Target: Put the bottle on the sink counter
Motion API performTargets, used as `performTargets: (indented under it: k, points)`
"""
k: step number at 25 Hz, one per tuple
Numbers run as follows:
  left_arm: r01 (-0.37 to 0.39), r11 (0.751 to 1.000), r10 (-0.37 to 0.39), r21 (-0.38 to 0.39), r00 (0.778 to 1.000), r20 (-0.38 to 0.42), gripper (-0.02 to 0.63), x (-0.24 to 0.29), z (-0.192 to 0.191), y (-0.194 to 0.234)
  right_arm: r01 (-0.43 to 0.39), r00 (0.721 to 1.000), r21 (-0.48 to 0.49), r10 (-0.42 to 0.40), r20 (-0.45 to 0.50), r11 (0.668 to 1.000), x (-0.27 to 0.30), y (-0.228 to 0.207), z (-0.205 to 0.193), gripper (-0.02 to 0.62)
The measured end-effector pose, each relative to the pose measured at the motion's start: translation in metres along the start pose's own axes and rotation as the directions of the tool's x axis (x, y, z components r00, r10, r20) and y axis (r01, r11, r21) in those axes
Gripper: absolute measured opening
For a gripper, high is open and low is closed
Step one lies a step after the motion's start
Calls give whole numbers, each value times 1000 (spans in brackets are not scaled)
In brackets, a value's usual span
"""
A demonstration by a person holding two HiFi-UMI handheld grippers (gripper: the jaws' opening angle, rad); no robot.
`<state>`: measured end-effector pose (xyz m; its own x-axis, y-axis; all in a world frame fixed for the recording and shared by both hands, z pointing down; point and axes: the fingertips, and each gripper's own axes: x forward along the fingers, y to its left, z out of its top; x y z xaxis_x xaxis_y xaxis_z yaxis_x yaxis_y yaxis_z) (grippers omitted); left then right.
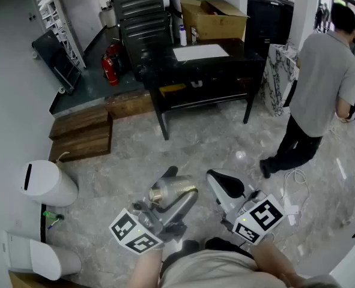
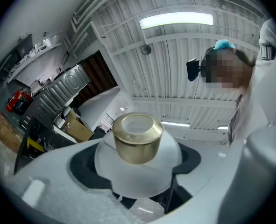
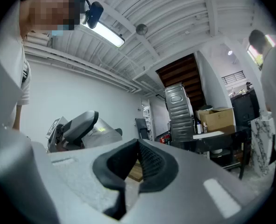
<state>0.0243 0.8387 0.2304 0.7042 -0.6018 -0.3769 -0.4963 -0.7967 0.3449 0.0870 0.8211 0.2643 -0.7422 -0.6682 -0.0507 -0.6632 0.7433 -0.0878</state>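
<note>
A frosted white bottle (image 2: 138, 171) with a gold cap (image 2: 137, 139) sits between the jaws of my left gripper (image 2: 138, 181), which is shut on its body and tilted upward. In the head view the bottle (image 1: 167, 193) shows its gold end low in the middle, held by the left gripper (image 1: 176, 188) over the marble floor. Just to its right my right gripper (image 1: 223, 182) is held level. In the right gripper view its dark pads (image 3: 149, 164) meet at the tip, so the right gripper (image 3: 138, 157) is shut with nothing in it.
A black table (image 1: 225, 62) carrying a cardboard box (image 1: 213, 18) stands ahead. A person (image 1: 324, 83) stands at the right. A white bin (image 1: 45, 183) is at the left, with wooden steps (image 1: 81, 134) and a red fire extinguisher (image 1: 109, 68) beyond it. A white cable (image 1: 295, 188) lies on the floor.
</note>
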Motion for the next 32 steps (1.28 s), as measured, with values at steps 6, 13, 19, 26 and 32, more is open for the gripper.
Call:
performTargets:
  k: [6, 13, 19, 26, 32]
  points:
    - [-3, 1000, 3, -6, 1000, -1, 347, 7, -9, -5, 1, 1000, -6, -1, 7, 1000, -11, -10, 3, 3]
    - [-14, 1000, 14, -2, 1000, -11, 347, 21, -22, -13, 8, 999, 46, -10, 40, 999, -24, -27, 7, 3]
    - [-27, 1000, 27, -10, 1000, -2, 347, 25, -33, -21, -18, 999, 89, 15, 41, 996, -37, -34, 4, 3]
    - [-47, 999, 46, -24, 999, -11, 347, 30, -43, -16, -26, 1000, 147, 24, 17, 989, -40, -41, -15, 3]
    - [-49, 998, 49, -33, 999, -13, 347, 45, -49, 23, -1, 1000, 141, -2, 19, 990, -11, -74, -25, 3]
